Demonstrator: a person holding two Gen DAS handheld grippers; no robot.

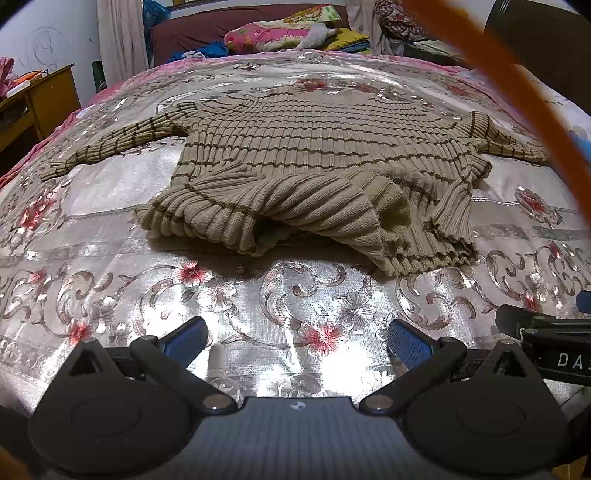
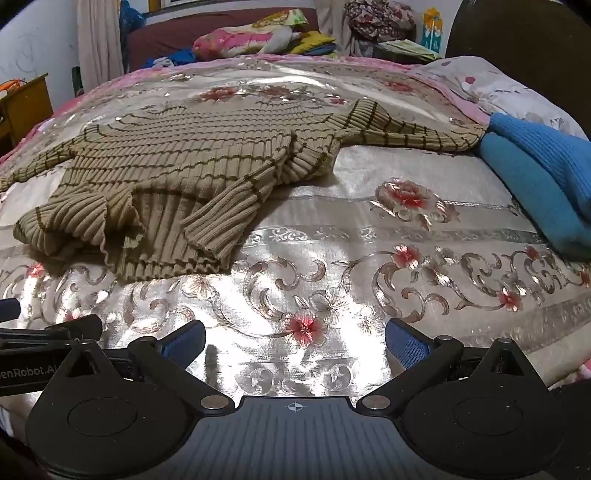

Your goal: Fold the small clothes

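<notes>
A small tan ribbed sweater [image 1: 317,147] with thin brown stripes lies on the bed, sleeves spread to both sides, its hem bunched and rumpled at the near edge. It also shows in the right wrist view [image 2: 177,166], left of centre. My left gripper [image 1: 295,339] is open and empty, low over the bedspread just short of the hem. My right gripper [image 2: 295,339] is open and empty, near the bed's front edge, to the right of the sweater. The right gripper's side shows at the left view's right edge [image 1: 546,332].
The bed has a shiny silver floral bedspread [image 1: 258,295]. A folded blue knit garment [image 2: 535,177] lies at the right, touching the sweater's right sleeve tip. Pillows and piled clothes [image 1: 280,33] sit at the far end. A wooden cabinet [image 1: 37,103] stands left. An orange cable [image 1: 517,92] crosses the left view.
</notes>
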